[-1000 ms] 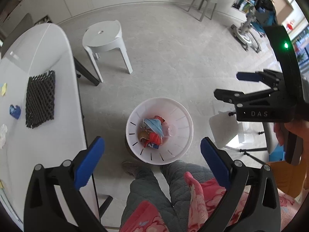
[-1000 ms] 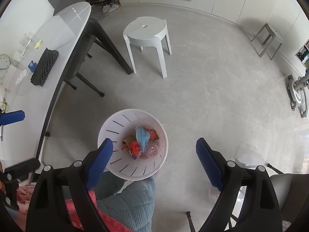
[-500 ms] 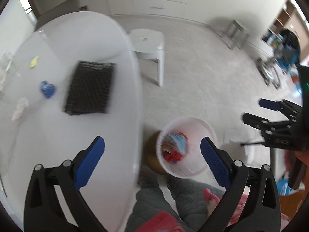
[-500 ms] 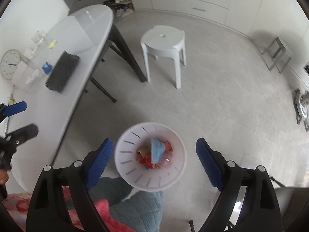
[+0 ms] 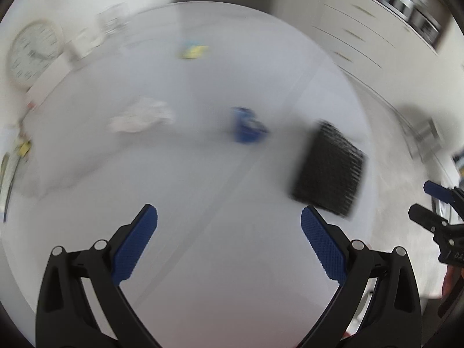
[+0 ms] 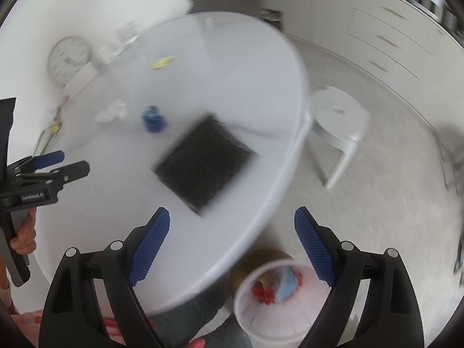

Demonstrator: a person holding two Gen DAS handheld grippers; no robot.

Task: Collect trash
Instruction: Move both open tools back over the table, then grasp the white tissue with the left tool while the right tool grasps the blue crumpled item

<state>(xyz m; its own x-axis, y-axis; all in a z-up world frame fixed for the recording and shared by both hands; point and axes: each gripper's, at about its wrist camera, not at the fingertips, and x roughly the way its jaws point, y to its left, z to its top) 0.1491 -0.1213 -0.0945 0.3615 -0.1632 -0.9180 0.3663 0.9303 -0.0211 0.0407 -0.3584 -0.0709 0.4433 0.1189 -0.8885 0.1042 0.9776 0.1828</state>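
Observation:
Both views are blurred by motion. On the white oval table (image 5: 203,188) (image 6: 116,188) lie a crumpled white tissue (image 5: 142,117) (image 6: 111,111), a small blue scrap (image 5: 246,126) (image 6: 152,119) and a yellow scrap (image 5: 192,50) (image 6: 163,61). My left gripper (image 5: 229,226) hangs open over the bare tabletop, short of these scraps. My right gripper (image 6: 232,229) is open too, over the table's near edge. The white bin (image 6: 272,304) with red and blue trash stands on the floor below the right gripper.
A black mesh mat (image 5: 330,168) (image 6: 204,162) lies on the table's right part. A round clock (image 5: 33,52) (image 6: 68,58) leans on the wall behind the table. A white stool (image 6: 337,121) stands on the grey floor. White cabinets (image 6: 391,34) line the far wall.
Both grippers have swung from above the bin on the floor to over the table, rolling as they went. Both have stayed open and empty.

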